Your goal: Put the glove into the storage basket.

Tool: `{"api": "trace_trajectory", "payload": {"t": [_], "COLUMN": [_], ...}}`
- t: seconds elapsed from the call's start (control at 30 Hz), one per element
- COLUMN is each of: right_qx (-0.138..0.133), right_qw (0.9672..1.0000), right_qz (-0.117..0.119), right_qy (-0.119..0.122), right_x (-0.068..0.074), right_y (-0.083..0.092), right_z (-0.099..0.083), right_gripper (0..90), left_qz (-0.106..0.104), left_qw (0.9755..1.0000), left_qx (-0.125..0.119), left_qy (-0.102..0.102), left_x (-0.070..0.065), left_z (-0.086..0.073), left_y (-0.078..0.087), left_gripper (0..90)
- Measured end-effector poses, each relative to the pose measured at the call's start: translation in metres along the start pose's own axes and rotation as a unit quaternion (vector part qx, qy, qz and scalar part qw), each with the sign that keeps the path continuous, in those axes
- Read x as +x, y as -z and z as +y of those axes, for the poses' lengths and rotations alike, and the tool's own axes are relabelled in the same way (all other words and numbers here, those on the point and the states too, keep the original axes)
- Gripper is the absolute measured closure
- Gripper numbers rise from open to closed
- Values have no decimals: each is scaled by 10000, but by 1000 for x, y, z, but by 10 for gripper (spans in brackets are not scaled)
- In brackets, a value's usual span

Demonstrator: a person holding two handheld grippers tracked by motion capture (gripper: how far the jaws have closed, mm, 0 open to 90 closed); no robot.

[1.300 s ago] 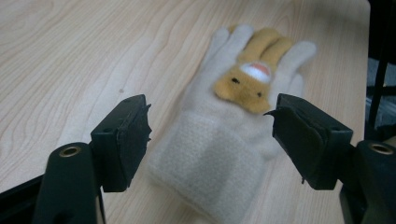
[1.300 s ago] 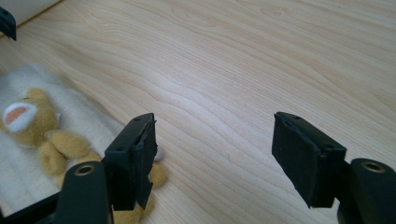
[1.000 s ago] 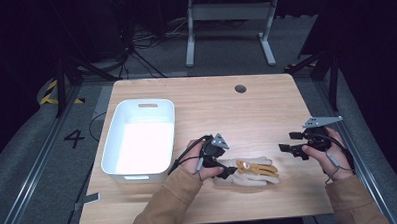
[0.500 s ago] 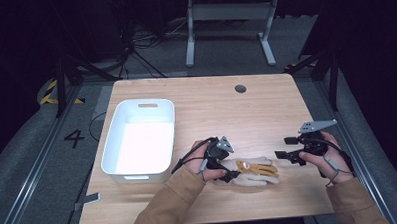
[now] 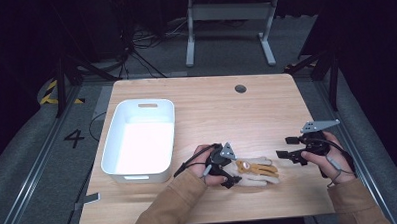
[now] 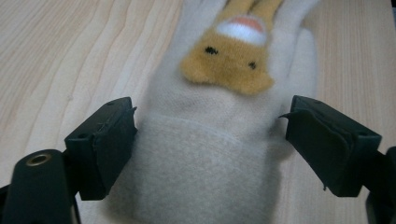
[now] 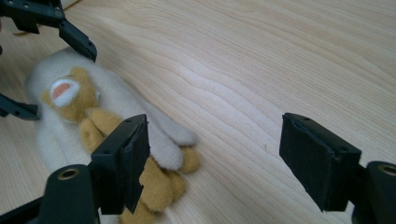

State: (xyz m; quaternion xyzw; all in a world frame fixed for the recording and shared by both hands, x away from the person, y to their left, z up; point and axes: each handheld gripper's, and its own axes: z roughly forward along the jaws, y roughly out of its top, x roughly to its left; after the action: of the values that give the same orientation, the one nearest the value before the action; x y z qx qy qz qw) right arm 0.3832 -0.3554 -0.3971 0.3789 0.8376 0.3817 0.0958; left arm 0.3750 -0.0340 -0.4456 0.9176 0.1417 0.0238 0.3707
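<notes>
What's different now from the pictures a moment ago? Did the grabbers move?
The left gripper has come down a little over the cuff of the glove, and its jaws have just been opening; they now stand either side of the cuff without squeezing it. The right gripper stayed where it was, open, near the glove's fingertips. The glove, the white bin and the table look unchanged.

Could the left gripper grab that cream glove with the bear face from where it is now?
Probably yes: the left gripper has its jaws open on either side of the glove's cuff, and nothing lies between.
</notes>
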Motion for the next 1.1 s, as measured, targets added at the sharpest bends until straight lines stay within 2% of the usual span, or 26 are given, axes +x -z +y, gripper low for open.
{"api": "trace_trajectory", "payload": {"t": [0.03,0.13,0.23,0.47,0.63,0.67,0.77,1.1], "right_qx": [-12,-9,-4,16,19,36,44,84], "right_qw": [10000,10000,10000,10000,10000,10000,10000,10000], "right_qz": [6,4,42,48,38,47,41,46], "right_qy": [-6,19,11,19,14,31,42,11], "right_x": [0,1,1,1,2,2,2,2], "right_y": [0,-1,-1,-3,-4,-4,-4,-6], "right_z": [0,1,1,1,1,1,0,0], "right_gripper": [247,244,241,237,237,237,237,237], "left_qz": [23,-6,-6,76,36,63,49,-17], "left_qw": [10000,9999,9998,9998,9995,9990,9987,9988], "left_qx": [-22,-101,-171,10,131,171,279,165], "left_qy": [-60,-5,-67,-196,-284,-397,-430,-465], "left_x": [0,0,0,-4,-6,-6,-8,-6], "left_z": [-1,-2,-4,-2,-1,-2,-3,2], "left_y": [-1,-2,-6,-18,-24,-25,-28,-36], "left_gripper": [163,160,158,145,94,80,73,52]}}
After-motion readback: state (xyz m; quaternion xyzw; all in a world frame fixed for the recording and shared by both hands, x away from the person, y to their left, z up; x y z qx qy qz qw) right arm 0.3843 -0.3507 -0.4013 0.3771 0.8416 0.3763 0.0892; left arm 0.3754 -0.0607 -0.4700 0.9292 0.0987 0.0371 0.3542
